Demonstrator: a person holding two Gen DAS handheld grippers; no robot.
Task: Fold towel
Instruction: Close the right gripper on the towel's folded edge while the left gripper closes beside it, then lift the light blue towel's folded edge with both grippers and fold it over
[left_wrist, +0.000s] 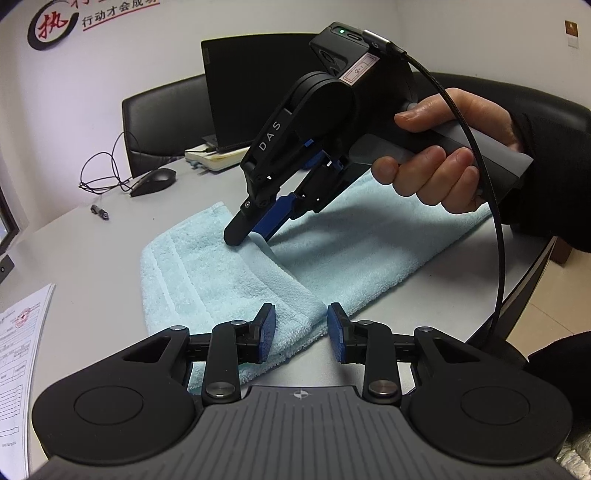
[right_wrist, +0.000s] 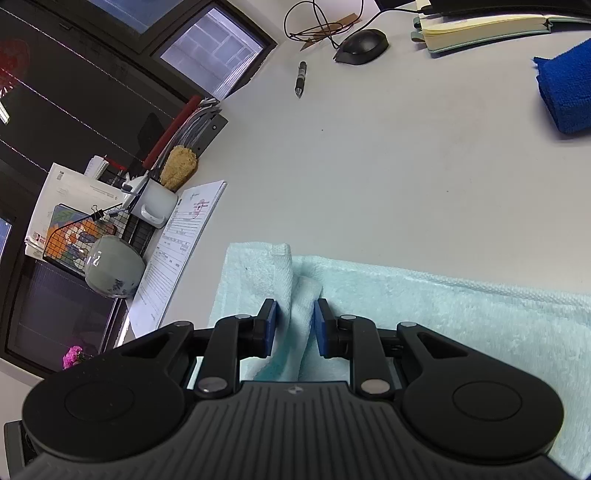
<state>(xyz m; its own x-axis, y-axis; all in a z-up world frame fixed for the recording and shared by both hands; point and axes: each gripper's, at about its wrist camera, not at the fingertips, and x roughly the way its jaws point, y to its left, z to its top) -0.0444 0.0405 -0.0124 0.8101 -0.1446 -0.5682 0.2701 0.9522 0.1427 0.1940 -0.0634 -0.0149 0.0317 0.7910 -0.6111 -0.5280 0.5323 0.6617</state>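
A light blue towel (left_wrist: 207, 273) lies lengthwise on the grey table (left_wrist: 92, 258), one end folded back over itself. In the left wrist view my left gripper (left_wrist: 301, 326) stands at the near corner of that folded layer, its blue pads against both sides of the fold. My right gripper (left_wrist: 255, 236), held by a hand (left_wrist: 436, 173), points down at the fold's far edge. In the right wrist view the right gripper (right_wrist: 295, 321) pinches a raised ridge of the towel (right_wrist: 443, 317) between its pads.
Papers (left_wrist: 18, 332) lie at the table's left edge. A mouse (left_wrist: 153, 181) with its cable, a pen (right_wrist: 301, 79), a notebook (left_wrist: 212, 157) and a laptop (left_wrist: 258, 88) sit at the back. A dark blue cloth (right_wrist: 565, 92) lies far right. Black chairs (left_wrist: 166, 122) stand behind.
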